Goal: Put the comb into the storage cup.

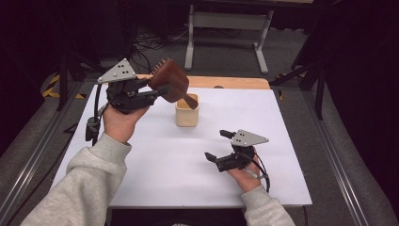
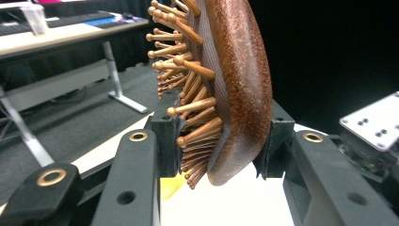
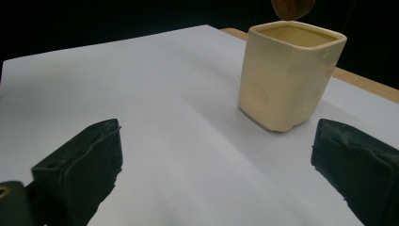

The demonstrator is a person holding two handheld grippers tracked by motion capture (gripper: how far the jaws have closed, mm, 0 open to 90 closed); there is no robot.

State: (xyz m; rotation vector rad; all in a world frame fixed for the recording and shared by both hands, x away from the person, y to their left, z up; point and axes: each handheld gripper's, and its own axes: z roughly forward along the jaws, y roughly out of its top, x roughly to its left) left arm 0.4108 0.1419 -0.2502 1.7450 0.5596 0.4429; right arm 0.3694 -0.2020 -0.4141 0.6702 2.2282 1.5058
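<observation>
High view showed the left gripper (image 1: 160, 89) raised above the far left part of the white rectangular table top (image 1: 141, 160), clamped on the head of a dark brown wooden paddle hairbrush (image 1: 171, 80) with wooden pin bristles. The brush hung tilted in the air, its handle slanting down to the right so that the handle end sat over the mouth of a cream square ceramic cup (image 1: 187, 114); whether the handle touched the rim could not be told. The cup stood upright on the table, towards the far middle.

Left gripper view gave the grip closely: the two black jaws pressed on the hairbrush (image 2: 240, 89) from either side, one pad against the bristle face, the other against the smooth rounded back.

The right gripper (image 1: 220, 147) lay low near the table's near right part, well apart from the cup, its jaws spread wide with nothing between them. Right gripper view looked along those parted jaws across bare white surface to the cup (image 3: 284, 80), with the rounded brown handle end (image 3: 292, 7) just above its rim.
</observation>
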